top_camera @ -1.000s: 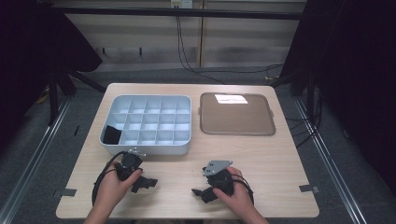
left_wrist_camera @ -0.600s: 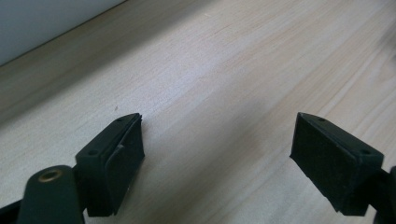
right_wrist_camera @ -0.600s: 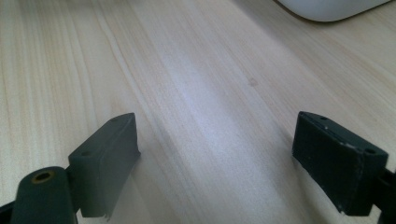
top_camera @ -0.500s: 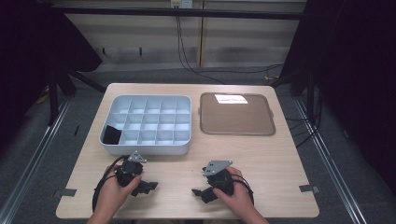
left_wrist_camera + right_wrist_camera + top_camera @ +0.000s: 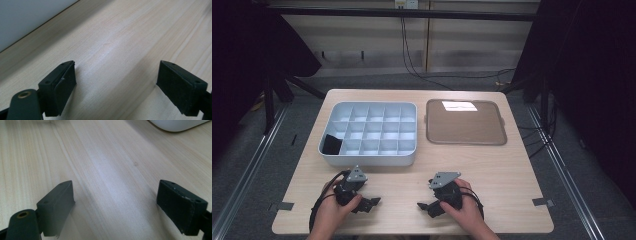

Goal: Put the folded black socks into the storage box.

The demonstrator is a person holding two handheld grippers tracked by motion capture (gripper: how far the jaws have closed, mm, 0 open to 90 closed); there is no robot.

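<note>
pale wooden table (image 5: 492, 165) in a dark-curtained room, and both hands rest low at its near edge: the left gripper (image 5: 116, 82) and the right gripper (image 5: 115, 205) each gape wide over bare wood, nothing between the jaws. looks like the starting pause. nearest is the light grey divided plastic tray (image 5: 369, 132), a small black object (image 5: 332, 144) in its near-left cell; a likely next move is a lift and reach forward.
</note>
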